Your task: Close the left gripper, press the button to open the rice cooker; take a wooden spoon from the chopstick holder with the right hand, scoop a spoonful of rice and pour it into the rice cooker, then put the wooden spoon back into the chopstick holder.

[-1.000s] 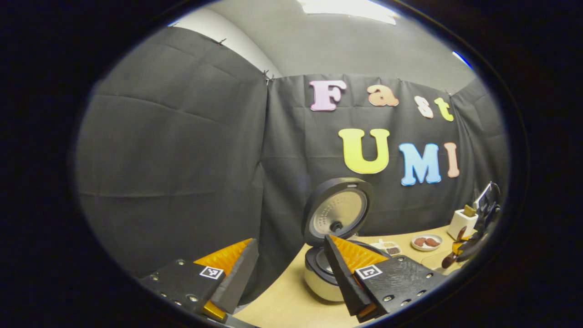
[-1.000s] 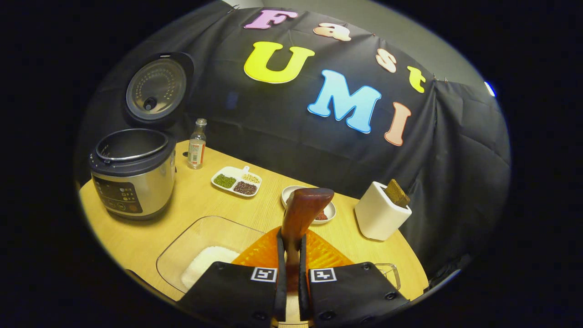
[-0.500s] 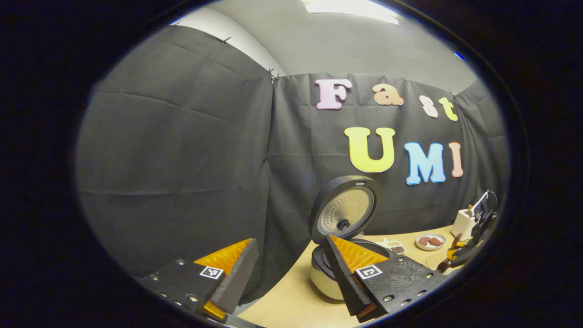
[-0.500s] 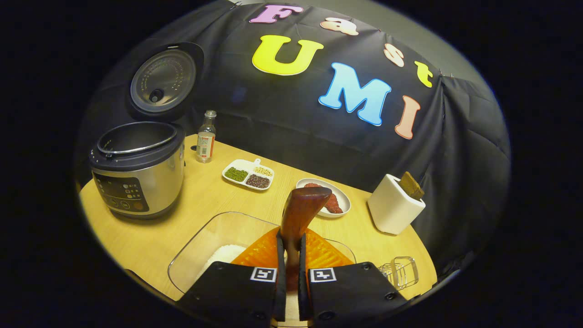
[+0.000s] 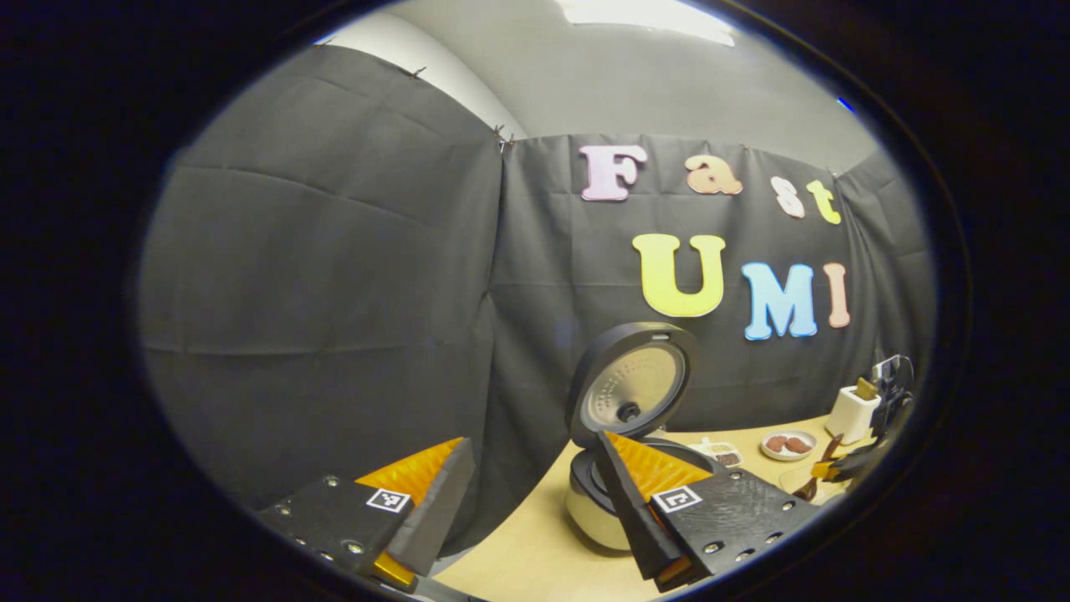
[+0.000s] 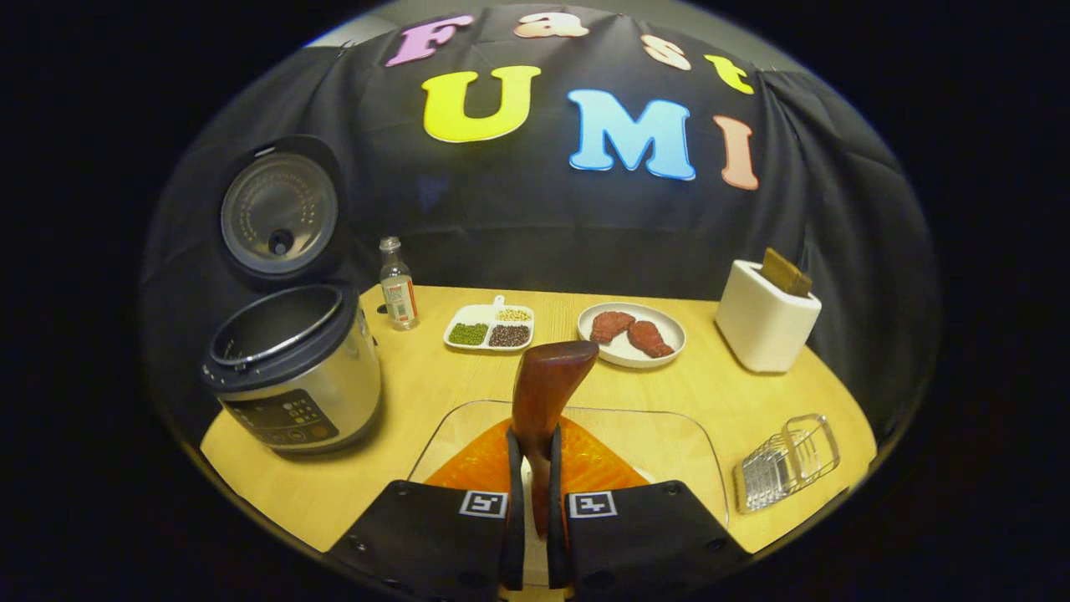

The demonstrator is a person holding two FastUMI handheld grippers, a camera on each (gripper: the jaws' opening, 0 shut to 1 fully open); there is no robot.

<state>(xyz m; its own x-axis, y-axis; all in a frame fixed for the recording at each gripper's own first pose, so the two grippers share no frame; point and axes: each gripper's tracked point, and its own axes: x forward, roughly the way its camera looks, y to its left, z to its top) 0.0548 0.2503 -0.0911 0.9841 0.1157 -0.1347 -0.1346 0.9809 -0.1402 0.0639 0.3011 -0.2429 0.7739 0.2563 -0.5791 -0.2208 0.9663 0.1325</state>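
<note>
In the right gripper view, my right gripper [image 6: 535,443] is shut on the dark wooden spoon [image 6: 548,386]. The spoon sticks out forward over a clear glass dish [image 6: 677,439]. The rice cooker [image 6: 294,376] stands at the table's left, its lid [image 6: 279,214] raised and the pot open. The white chopstick holder [image 6: 765,322] stands at the back right with one wooden utensil in it. In the left gripper view, my left gripper [image 5: 535,502] is open, close in front of the rice cooker [image 5: 598,514]. The right gripper [image 5: 869,447] shows far off at the right edge.
A small bottle [image 6: 399,284], a divided tray of beans [image 6: 489,326] and a plate with meat pieces [image 6: 631,333] line the back of the wooden table [image 6: 418,393]. A clear ribbed rack [image 6: 786,464] lies at the front right corner.
The right gripper has swung with the spoon, facing the table squarely, and sits lower over the glass dish. The left gripper has hardly moved and stays open.
</note>
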